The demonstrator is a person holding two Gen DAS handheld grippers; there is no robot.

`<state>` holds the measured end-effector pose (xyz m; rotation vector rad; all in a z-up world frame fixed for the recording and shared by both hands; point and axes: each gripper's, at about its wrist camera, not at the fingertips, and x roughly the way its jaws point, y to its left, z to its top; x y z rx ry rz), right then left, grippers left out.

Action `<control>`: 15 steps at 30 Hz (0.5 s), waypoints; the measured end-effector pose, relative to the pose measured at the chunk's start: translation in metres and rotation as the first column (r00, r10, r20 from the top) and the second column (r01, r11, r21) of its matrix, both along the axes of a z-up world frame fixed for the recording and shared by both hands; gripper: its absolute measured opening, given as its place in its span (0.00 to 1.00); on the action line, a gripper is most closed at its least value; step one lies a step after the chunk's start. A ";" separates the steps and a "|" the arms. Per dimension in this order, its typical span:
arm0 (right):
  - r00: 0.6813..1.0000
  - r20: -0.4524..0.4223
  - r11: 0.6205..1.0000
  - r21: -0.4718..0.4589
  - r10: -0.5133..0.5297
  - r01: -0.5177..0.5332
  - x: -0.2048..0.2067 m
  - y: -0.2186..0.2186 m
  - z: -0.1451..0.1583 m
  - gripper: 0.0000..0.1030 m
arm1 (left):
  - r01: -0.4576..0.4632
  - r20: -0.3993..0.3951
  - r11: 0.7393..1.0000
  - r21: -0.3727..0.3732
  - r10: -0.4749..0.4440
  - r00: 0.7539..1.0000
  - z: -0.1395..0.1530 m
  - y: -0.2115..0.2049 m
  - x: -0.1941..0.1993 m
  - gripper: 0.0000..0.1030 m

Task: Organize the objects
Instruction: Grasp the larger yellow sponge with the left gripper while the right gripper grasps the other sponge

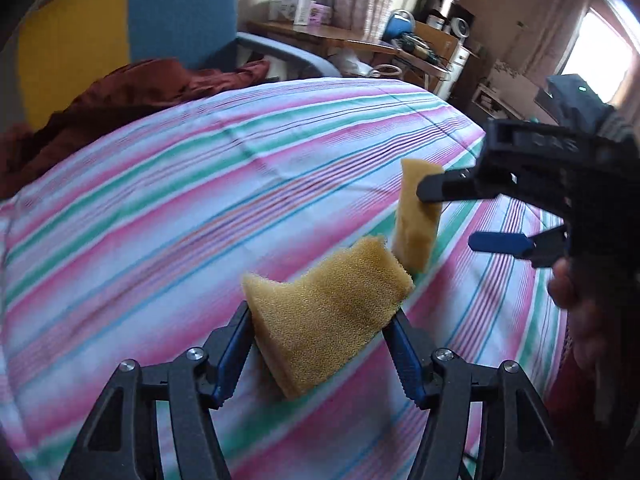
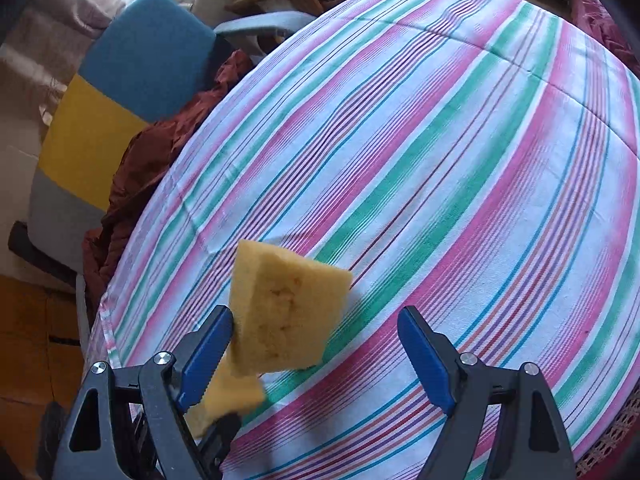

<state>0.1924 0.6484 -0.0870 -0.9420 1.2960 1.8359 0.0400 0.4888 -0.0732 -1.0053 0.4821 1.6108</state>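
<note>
My left gripper [image 1: 320, 320] is shut on a yellow sponge [image 1: 324, 316], held above the striped bedspread [image 1: 168, 208]. A second yellow sponge [image 1: 416, 220] stands on end just beyond it; in the right wrist view it [image 2: 280, 312] leans against my right gripper's left finger. My right gripper [image 2: 316, 324] is open, its jaws wide apart; it also shows in the left wrist view [image 1: 452, 216] at the right. The first sponge [image 2: 224, 396] shows low left in the right wrist view.
A dark red cloth [image 1: 120, 96] lies at the bed's far edge. A blue and yellow chair [image 1: 160, 20] stands behind it. A cluttered wooden table [image 1: 344, 36] stands beyond the bed.
</note>
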 end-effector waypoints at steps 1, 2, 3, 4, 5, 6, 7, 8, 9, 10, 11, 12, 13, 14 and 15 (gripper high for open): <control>1.000 0.009 1.000 0.006 0.020 -0.020 -0.004 -0.002 0.000 0.83 | -0.026 -0.004 1.000 -0.003 0.026 1.000 0.001 -0.014 0.001 0.63; 0.999 0.021 0.999 0.018 0.035 -0.036 -0.008 -0.004 0.000 0.83 | -0.042 -0.004 0.999 -0.003 0.042 0.999 0.001 -0.025 0.003 0.63; 0.998 0.036 0.998 0.033 0.050 -0.051 -0.012 -0.005 0.001 0.83 | -0.054 -0.002 0.999 -0.003 0.054 0.999 0.001 -0.034 0.004 0.63; 0.997 0.048 0.997 0.044 0.061 -0.063 -0.014 -0.006 0.002 0.83 | -0.068 -0.001 0.998 -0.005 0.068 0.998 0.001 -0.044 0.006 0.63; 0.996 0.056 0.996 0.050 0.070 -0.073 -0.017 -0.007 0.002 0.83 | -0.080 -0.007 0.997 -0.005 0.080 0.997 0.001 -0.054 0.008 0.63; 0.995 0.062 0.995 0.054 0.077 -0.080 -0.019 -0.008 0.002 0.83 | -0.085 -0.015 0.996 -0.003 0.085 0.996 0.000 -0.060 0.010 0.63; 0.994 0.068 0.994 0.059 0.084 -0.089 -0.021 -0.008 0.002 0.84 | -0.085 -0.023 0.996 0.001 0.085 0.996 0.000 -0.066 0.012 0.63; 0.992 0.076 0.993 0.064 0.096 -0.101 -0.025 -0.009 0.001 0.84 | -0.080 -0.035 0.997 0.009 0.080 0.996 0.000 -0.071 0.015 0.63; 0.990 0.085 0.991 0.066 0.109 -0.115 -0.028 -0.009 0.000 0.84 | -0.074 -0.044 0.997 0.011 0.075 0.996 0.000 -0.071 0.017 0.63; 0.988 0.092 0.990 0.069 0.120 -0.126 -0.032 -0.010 -0.001 0.84 | -0.070 -0.050 0.998 0.011 0.070 0.996 0.000 -0.072 0.018 0.63; 0.986 0.103 0.987 0.075 0.132 -0.140 -0.036 -0.012 -0.001 0.84 | -0.069 -0.053 0.998 0.014 0.070 0.996 -0.001 -0.072 0.018 0.63; 0.984 0.111 0.985 0.083 0.141 -0.150 -0.038 -0.013 -0.001 0.84 | -0.069 -0.052 0.998 0.012 0.070 0.996 -0.001 -0.071 0.018 0.63; 0.981 0.120 0.982 0.091 0.152 -0.164 -0.041 -0.014 -0.001 0.84 | -0.070 -0.053 0.998 0.006 0.070 0.996 -0.003 -0.070 0.018 0.63; 0.978 0.128 0.979 0.100 0.163 -0.176 -0.044 -0.015 -0.001 0.83 | -0.072 -0.055 0.997 -0.009 0.071 0.996 -0.004 -0.069 0.017 0.62; 0.975 0.136 0.975 0.109 0.177 -0.192 -0.047 -0.016 -0.001 0.82 | -0.076 -0.048 0.997 -0.020 0.075 0.996 -0.006 -0.069 0.017 0.60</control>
